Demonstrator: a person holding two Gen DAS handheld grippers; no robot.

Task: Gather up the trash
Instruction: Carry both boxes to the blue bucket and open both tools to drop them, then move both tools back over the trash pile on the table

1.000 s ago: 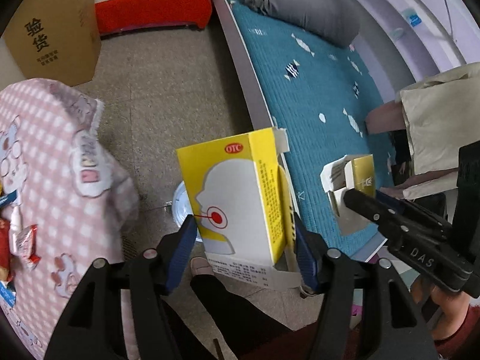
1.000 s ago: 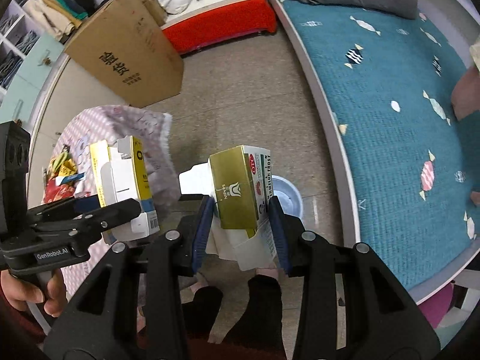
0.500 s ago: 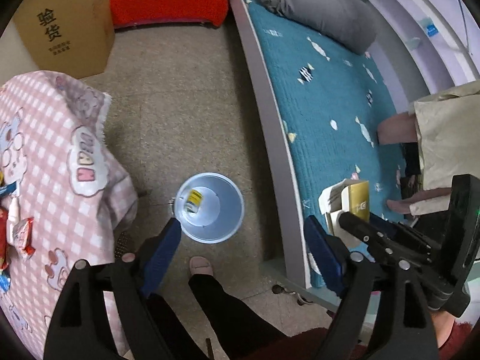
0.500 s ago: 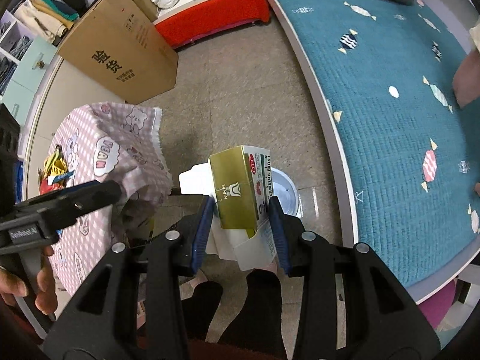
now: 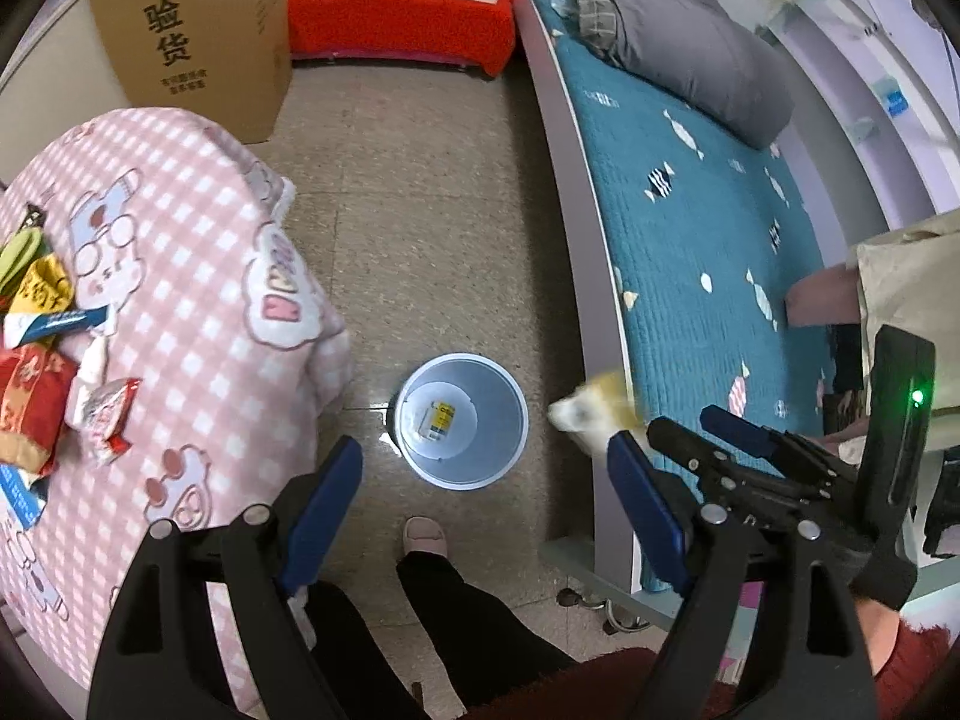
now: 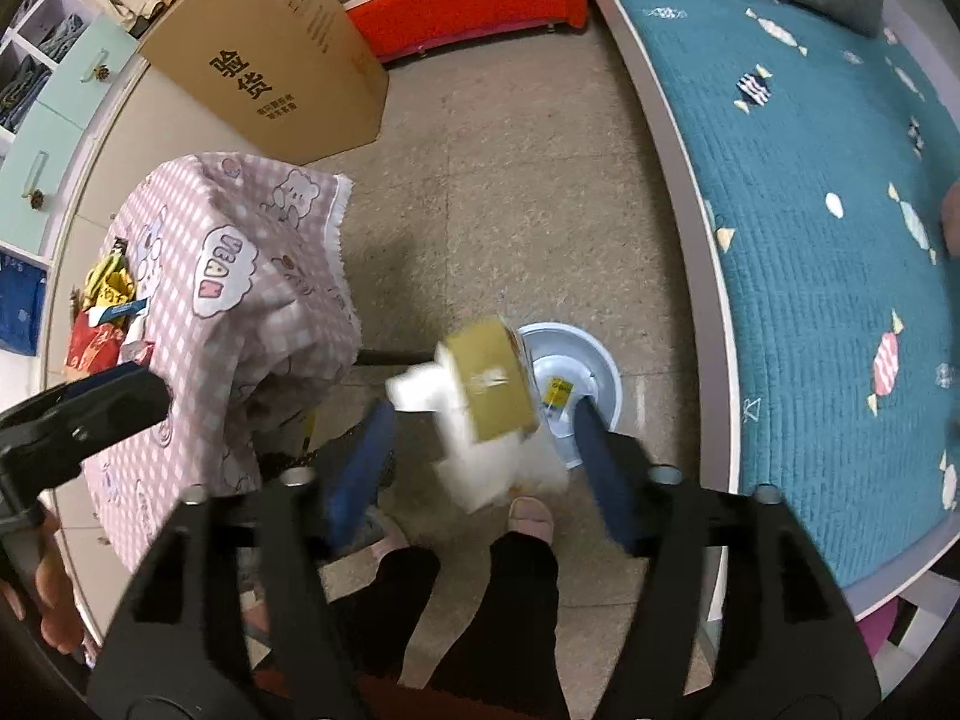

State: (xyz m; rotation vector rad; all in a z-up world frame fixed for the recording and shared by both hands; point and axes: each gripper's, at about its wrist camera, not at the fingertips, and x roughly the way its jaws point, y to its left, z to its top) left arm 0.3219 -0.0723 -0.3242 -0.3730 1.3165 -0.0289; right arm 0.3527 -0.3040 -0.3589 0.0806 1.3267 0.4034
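Note:
On the floor below stands a white trash bin [image 5: 517, 420] [image 6: 606, 369], and a yellow medicine box [image 5: 443, 417] [image 6: 558, 391] lies in it. My left gripper [image 5: 483, 498] hangs open and empty above the bin. The jaws of my right gripper [image 6: 483, 468] are opening. A gold and white box [image 6: 489, 396] is blurred and loose between them, with neither pad touching it. In the left wrist view that box [image 5: 594, 411] is a blur in front of the right gripper [image 5: 714, 441]. The left gripper [image 6: 90, 414] shows at the left edge of the right wrist view.
A table under a pink checked cloth [image 5: 180, 276] [image 6: 240, 276] holds several snack wrappers [image 5: 42, 348]. A bed with a teal cover [image 5: 690, 252] runs along the right. A cardboard box [image 5: 192, 30] and a red bench [image 5: 396, 18] stand beyond. A person's legs and slippers [image 5: 423, 534] are beside the bin.
My left gripper let go of the yellow box, which dropped into the bin, and its jaws spread wide. My right gripper's jaws have opened, and the gold box is slipping out of them.

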